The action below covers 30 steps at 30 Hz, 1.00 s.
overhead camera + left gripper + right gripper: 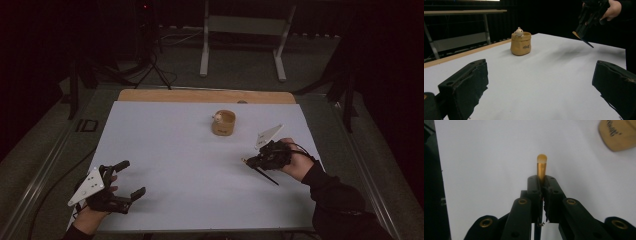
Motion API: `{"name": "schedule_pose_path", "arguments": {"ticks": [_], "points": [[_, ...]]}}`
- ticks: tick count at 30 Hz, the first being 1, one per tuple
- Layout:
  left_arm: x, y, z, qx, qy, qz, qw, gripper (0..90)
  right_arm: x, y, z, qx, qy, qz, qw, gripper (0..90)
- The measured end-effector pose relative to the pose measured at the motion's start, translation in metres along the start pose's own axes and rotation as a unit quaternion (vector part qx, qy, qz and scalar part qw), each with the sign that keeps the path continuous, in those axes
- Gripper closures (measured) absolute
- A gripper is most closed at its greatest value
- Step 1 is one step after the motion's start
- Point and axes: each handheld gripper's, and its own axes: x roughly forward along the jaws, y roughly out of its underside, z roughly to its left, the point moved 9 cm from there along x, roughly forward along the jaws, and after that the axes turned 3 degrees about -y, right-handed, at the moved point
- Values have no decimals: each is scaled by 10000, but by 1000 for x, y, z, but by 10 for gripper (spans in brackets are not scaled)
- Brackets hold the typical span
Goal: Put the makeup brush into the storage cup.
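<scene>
Your left claw is resting at the near left corner of the desk, its jaws standing wide apart with nothing between them. In the left gripper view the two black jaws are framing bare white desk surface, and they are pointing toward the far middle of the desk.

Moving right, a small tan pouch-shaped pot is sitting upright on the far middle of the desk, well apart from both claws. A little pale figure is peeking over its rim on the side facing your left claw, and dark lettering is showing on the pot's front, too small to read.

Further right, your right claw is hovering above the right side of the desk, nearer you than the pot. Its jaws are pressed together on a thin brush. In the right gripper view the brush's gold ferrule and rounded pale tip are sticking out past the jaw tips, over bare desk, with the pot at the upper right corner. In the high view the brush's dark handle is trailing back and down from the claw, slanting toward you, clear of the desk surface.
</scene>
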Motion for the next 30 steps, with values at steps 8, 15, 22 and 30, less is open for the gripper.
{"name": "schedule_pose_path", "arguments": {"ticks": [8, 15, 22, 30], "points": [[3, 1, -2, -25, 70, 8, 10000, 16, -15, -9, -9, 78, 427, -609, 9972, 839], [5, 1, -2, -49, 78, 17, 10000, 16, -31, -20, -15, 384, 707, -1186, 9897, 838], [5, 2, -2, -40, 83, 39, 9999, 16, -44, -29, -22, 573, 853, -1677, 9805, 838], [5, 2, -3, -41, 89, 55, 9999, 16, -55, -39, -25, 595, 1050, -2066, 9710, 838]]}}
